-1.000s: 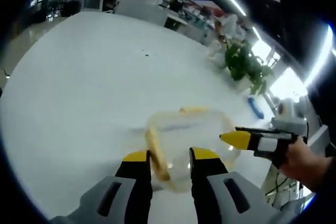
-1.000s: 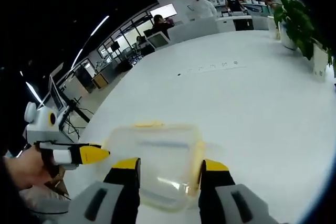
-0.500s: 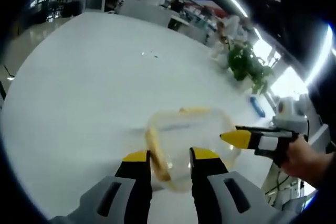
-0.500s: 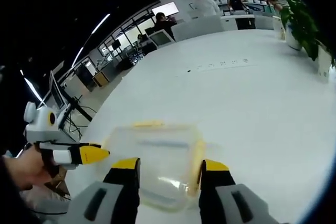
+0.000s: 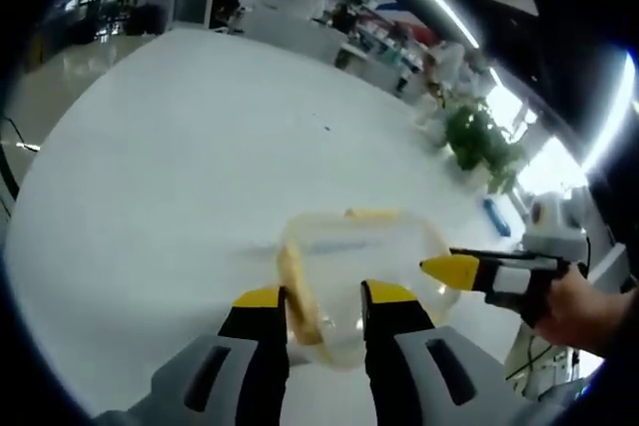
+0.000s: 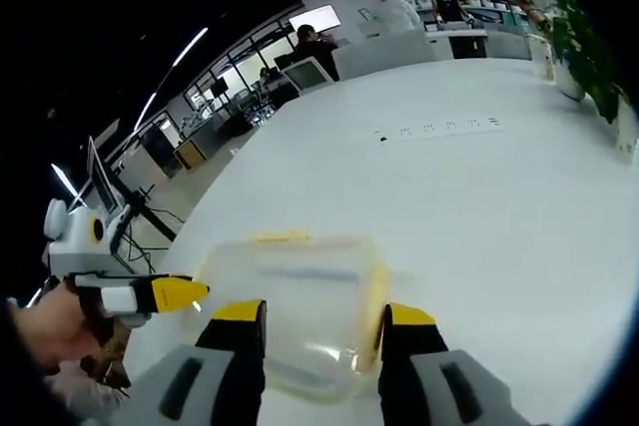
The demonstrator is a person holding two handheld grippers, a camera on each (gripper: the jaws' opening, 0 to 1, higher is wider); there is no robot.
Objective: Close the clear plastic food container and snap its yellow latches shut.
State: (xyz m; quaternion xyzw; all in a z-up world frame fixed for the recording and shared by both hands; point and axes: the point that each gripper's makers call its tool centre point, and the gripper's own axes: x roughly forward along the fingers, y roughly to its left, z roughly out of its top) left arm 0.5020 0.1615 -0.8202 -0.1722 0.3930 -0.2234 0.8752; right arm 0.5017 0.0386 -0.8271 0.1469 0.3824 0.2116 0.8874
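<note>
The clear plastic container [image 5: 359,266] sits on the white counter [image 5: 170,167] with its lid already lying on top, so as I read it the closing is done and the latching is the step in hand. In the left gripper view the left tongs [image 5: 324,301] stand spread to either side of the near yellow latch [image 5: 297,291], one tip on each side of that rim, not visibly pinching it. The right tongs [image 5: 449,268] come in from the right with their yellow tip at the container's far edge; whether they touch it I cannot tell.

In the right gripper view those right tongs [image 6: 324,316] are spread as well, straddling the box [image 6: 290,296], with a yellow latch [image 6: 377,296] running just inside the right-hand tip and another latch [image 6: 282,237] showing at the far rim.

None of the latches looks plainly snapped down, though the blur leaves that open. The next move, I'd judge, calls for one pair to steady the box while the other presses a latch down over the rim — squarely, or the light box will slide on the smooth counter.
</note>
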